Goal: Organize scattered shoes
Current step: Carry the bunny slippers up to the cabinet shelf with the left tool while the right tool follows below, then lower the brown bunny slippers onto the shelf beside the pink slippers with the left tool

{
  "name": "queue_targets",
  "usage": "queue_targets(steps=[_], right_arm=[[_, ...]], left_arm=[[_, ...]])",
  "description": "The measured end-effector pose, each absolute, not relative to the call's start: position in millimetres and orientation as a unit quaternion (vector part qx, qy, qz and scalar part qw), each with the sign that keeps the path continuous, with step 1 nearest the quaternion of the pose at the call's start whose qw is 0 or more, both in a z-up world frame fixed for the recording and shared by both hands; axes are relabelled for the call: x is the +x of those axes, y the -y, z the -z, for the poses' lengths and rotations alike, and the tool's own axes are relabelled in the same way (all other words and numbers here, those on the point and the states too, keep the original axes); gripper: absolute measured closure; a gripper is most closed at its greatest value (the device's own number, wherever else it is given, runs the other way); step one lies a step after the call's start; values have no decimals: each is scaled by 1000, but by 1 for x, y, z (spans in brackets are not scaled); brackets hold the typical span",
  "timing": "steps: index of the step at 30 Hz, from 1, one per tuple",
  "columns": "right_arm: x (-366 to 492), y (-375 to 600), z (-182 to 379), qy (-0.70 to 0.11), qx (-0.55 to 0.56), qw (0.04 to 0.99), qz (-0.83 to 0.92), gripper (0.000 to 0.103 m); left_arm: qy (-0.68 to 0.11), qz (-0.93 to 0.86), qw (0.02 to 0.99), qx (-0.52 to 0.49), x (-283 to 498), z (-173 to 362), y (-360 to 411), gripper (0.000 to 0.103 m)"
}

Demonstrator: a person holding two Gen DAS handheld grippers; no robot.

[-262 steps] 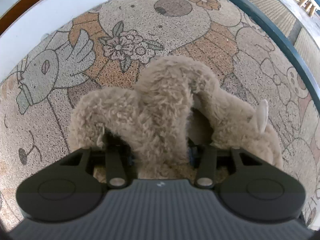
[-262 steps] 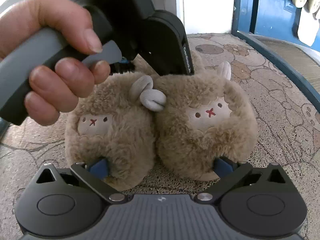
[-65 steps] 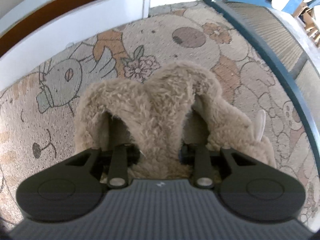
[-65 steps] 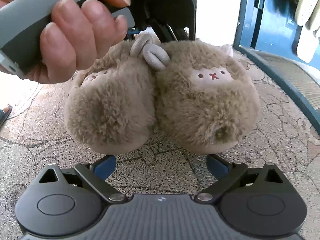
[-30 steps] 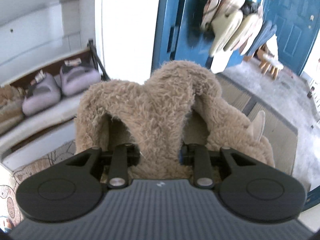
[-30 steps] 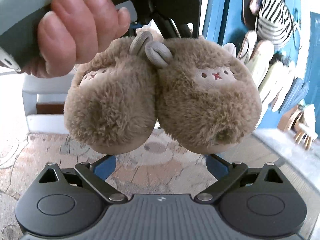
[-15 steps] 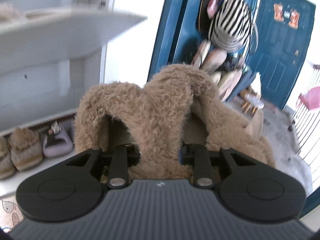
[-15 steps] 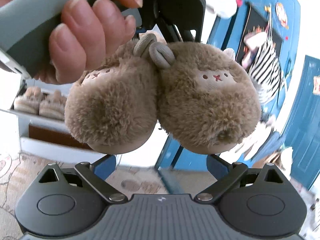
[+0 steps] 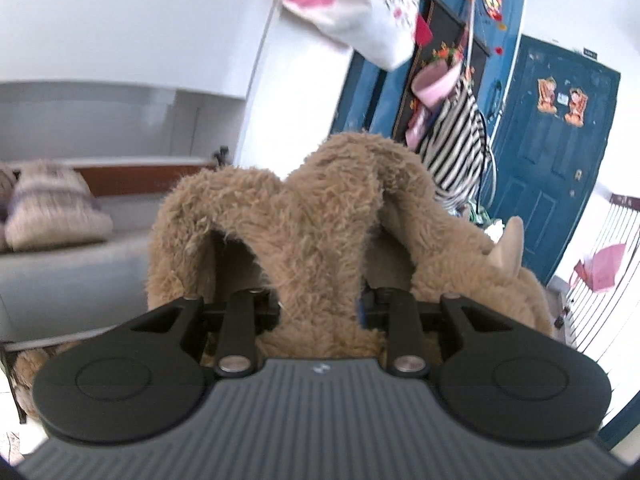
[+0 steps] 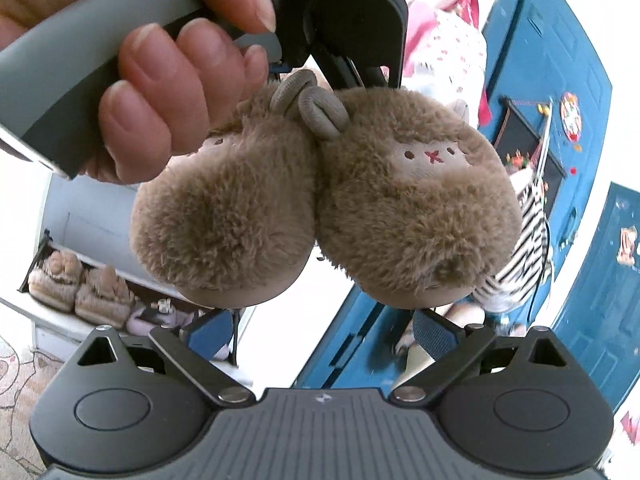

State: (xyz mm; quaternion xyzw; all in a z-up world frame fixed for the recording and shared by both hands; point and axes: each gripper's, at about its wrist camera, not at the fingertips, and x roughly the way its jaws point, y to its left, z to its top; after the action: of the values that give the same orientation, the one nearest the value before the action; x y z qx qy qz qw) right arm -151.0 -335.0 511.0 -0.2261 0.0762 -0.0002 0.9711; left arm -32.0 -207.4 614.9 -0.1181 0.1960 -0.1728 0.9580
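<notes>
Two fluffy brown animal-face slippers (image 10: 320, 200) hang in the air, pressed side by side. My left gripper (image 9: 320, 304) is shut on their touching inner heel walls (image 9: 320, 232); its fingers are buried in the fur. In the right wrist view the left gripper's body (image 10: 344, 20) and the hand holding it sit above the slippers. My right gripper (image 10: 320, 332) is open and empty just below the slippers' toes, its blue pads (image 10: 434, 334) apart and not touching them.
A white shoe shelf (image 9: 60, 272) is at left with a striped fluffy slipper (image 9: 52, 212) on it. In the right wrist view the shelf holds tan slippers (image 10: 76, 284) and lilac ones (image 10: 160, 316). Blue doors (image 9: 548, 152) and hanging clothes (image 9: 456, 140) are at right.
The left gripper has lifted the slipper pair from the floor mat up to shelf height. The right gripper let go of the toes earlier and stays open below them.
</notes>
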Motion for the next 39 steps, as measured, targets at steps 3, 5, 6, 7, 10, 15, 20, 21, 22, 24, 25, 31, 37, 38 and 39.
queue_targets(steps=[3, 5, 6, 7, 10, 15, 20, 21, 22, 24, 25, 31, 37, 38, 39], right_arm=[[-136, 331, -532, -76, -231, 970, -11, 5], [-126, 331, -544, -76, -232, 969, -20, 5], [-119, 330, -549, -78, -232, 969, -26, 5], [-113, 330, -554, -80, -231, 969, -33, 5], [-92, 329, -567, -89, -237, 966, -50, 5], [-50, 330, -582, -117, -237, 961, -77, 5], [-22, 333, -587, -140, -235, 956, -106, 5], [-15, 334, -590, -144, -233, 955, -111, 5], [-12, 334, -591, -145, -233, 955, -114, 5], [-3, 335, -593, -152, -231, 953, -126, 5], [1, 336, -593, -156, -231, 951, -130, 5], [18, 338, -598, -169, -225, 948, -150, 4], [28, 340, -597, -179, -204, 947, -171, 1], [28, 341, -598, -180, -198, 947, -175, 1], [30, 343, -599, -182, -189, 948, -179, 1]], left_arm=[[-200, 159, 959, -120, -18, -633, 199, 76], [-203, 149, 960, -122, -10, -641, 195, 76], [-206, 142, 960, -122, -1, -645, 193, 76], [-211, 135, 960, -124, 7, -648, 190, 76], [-224, 119, 958, -131, 26, -654, 184, 76], [-253, 104, 952, -137, 68, -656, 177, 75], [-292, 92, 938, -161, 100, -648, 166, 75], [-297, 91, 936, -164, 108, -646, 164, 75], [-300, 88, 935, -166, 114, -645, 163, 75], [-305, 84, 934, -166, 120, -642, 161, 75], [-307, 82, 934, -165, 123, -641, 161, 75], [-326, 71, 928, -168, 140, -636, 153, 74], [-346, 59, 921, -166, 156, -633, 148, 73], [-353, 58, 919, -167, 159, -633, 147, 73], [-358, 58, 917, -168, 162, -633, 146, 73]])
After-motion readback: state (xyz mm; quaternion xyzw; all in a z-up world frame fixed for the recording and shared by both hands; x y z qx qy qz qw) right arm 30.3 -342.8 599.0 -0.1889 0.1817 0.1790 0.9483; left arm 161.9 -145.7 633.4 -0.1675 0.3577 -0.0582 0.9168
